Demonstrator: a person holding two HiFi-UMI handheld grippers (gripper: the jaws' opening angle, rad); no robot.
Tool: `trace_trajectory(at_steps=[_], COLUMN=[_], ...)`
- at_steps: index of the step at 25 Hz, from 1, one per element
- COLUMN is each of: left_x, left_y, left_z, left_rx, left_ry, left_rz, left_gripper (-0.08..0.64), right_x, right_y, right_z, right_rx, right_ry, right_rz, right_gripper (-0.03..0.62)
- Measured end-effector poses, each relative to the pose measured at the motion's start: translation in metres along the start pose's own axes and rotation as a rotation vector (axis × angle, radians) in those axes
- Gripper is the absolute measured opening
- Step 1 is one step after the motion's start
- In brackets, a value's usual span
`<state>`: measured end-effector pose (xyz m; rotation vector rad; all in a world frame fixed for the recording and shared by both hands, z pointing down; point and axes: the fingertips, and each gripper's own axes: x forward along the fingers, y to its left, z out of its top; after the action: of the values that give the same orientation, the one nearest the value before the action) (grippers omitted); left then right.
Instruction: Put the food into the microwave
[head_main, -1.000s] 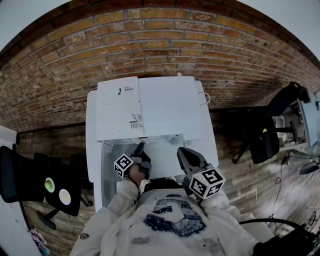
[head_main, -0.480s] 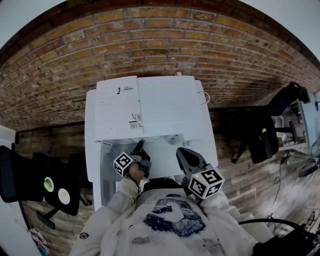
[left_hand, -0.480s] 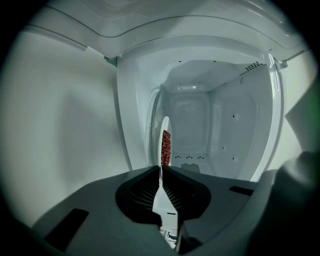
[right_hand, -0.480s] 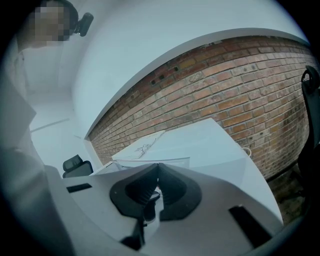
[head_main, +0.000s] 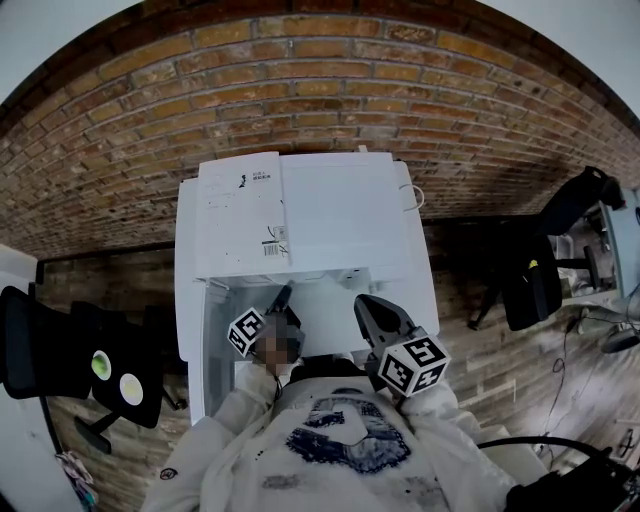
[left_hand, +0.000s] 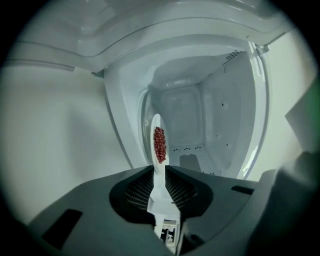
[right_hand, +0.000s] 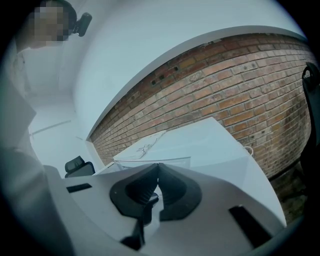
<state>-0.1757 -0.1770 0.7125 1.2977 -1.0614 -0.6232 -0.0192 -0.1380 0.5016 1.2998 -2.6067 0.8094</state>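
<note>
- White door (head_main: 192, 330) stands open at the lower left of the microwave (head_main: 340, 210).
- Left gripper (head_main: 281, 297), left of centre, pinches the rim of a plate (left_hand: 156, 126) seen edge-on. Red food (left_hand: 159, 144) lies on it, at the open cavity.
- Right gripper (head_main: 366, 306), right of centre, has its jaws pressed together on nothing, just beside the left.

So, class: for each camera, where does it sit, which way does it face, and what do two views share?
Head view: on the person's head, facing steeply down at the microwave; left gripper, right gripper and white sweatshirt show.
Left gripper view: rides that gripper, looking into the open microwave along jaws shut on the plate of red food.
Right gripper view: rides that gripper, facing the brick wall over shut, empty jaws.
Shared: head and right gripper views both show the microwave's top.
</note>
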Motion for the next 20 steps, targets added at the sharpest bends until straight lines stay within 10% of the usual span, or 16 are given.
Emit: trace_trajectory(at_steps=[15,20], left_x=[-0.074,-0.094], left_y=[-0.142,-0.202], left_z=[-0.014,-0.009], left_rx=[0.791,1.053], left_ry=[0.032,-0.080], left_rz=[-0.089,-0.105], left_gripper=[0.030,0.009], right_x=[0.011,0.008], right_y=[0.008,0.018], right_z=[0.015,0.033], right_rx=[-0.024,-0.057], right_ry=[-0.036,-0.078], right_rz=[0.062,0.073], right_gripper=[0.014,0.014])
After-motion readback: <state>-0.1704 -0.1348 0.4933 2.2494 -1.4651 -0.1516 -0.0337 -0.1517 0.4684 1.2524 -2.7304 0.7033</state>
